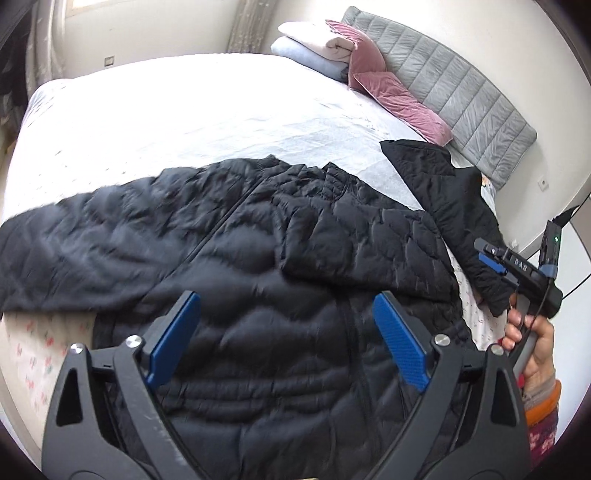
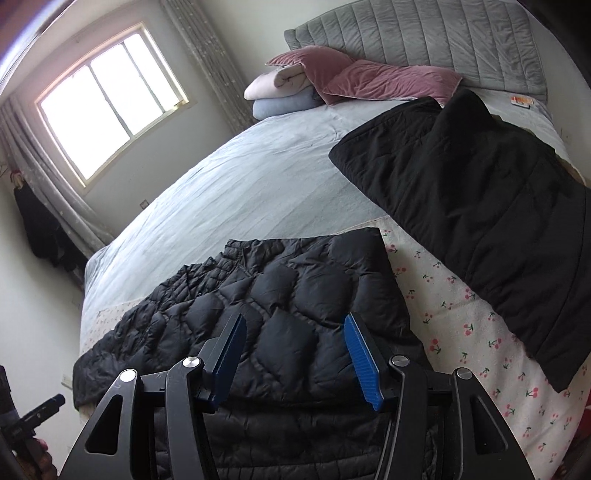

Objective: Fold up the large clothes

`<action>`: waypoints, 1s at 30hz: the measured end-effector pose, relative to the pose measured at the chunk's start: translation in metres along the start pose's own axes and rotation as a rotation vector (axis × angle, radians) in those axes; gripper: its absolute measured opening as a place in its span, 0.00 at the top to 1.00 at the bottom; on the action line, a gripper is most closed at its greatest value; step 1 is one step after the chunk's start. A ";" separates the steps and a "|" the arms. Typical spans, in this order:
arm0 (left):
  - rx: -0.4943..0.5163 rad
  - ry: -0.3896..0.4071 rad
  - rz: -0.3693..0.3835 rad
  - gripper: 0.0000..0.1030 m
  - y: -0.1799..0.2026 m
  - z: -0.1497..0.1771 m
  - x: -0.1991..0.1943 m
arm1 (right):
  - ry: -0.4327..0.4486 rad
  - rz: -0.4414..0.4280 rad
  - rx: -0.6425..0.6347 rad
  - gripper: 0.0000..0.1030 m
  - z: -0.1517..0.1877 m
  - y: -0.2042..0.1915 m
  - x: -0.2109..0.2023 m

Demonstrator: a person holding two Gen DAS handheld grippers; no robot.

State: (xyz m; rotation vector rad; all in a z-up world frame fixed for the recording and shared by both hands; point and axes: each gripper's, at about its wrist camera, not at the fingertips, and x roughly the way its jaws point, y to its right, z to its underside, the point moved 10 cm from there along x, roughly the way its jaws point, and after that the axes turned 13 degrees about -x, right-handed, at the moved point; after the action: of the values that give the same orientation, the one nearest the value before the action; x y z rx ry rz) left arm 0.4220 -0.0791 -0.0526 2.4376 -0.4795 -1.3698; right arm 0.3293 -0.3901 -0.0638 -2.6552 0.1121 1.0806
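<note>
A black quilted puffer jacket (image 1: 280,236) lies spread across the near side of the bed, zip facing up, with one sleeve folded over its front. My left gripper (image 1: 288,332) hovers above its lower part, blue pads wide apart and gripping nothing. In the right wrist view the jacket (image 2: 280,288) shows a folded, squared edge. My right gripper (image 2: 295,350) stands open just over it, with no cloth pinched between its pads. The right gripper (image 1: 491,254) also shows at the jacket's right edge, held by a hand (image 1: 532,339).
A second black garment (image 2: 480,221) lies flat to the right on a cherry-print blanket (image 2: 461,314). Pink pillows (image 2: 369,81), folded blankets (image 2: 280,92) and a grey headboard (image 2: 424,33) sit at the bed's far end. The pale sheet (image 2: 240,184) stretches toward a window (image 2: 110,96).
</note>
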 end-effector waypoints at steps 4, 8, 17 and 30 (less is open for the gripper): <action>-0.019 -0.035 -0.022 0.39 0.009 -0.015 0.065 | 0.005 0.012 0.011 0.46 0.008 0.001 0.034; -0.034 -0.036 -0.028 0.61 0.009 -0.021 0.114 | 0.009 0.054 0.008 0.46 0.021 0.012 0.063; -0.060 -0.053 -0.099 0.65 -0.015 -0.002 0.155 | -0.030 0.093 0.016 0.48 0.054 0.036 0.101; -0.122 -0.024 -0.102 0.18 -0.063 -0.011 0.017 | -0.077 0.030 -0.024 0.34 0.029 -0.020 0.020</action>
State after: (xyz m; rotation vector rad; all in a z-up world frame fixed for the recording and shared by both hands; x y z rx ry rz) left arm 0.4486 -0.0282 -0.0862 2.3783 -0.2714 -1.4258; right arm 0.3275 -0.3620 -0.0928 -2.6364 0.1248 1.1997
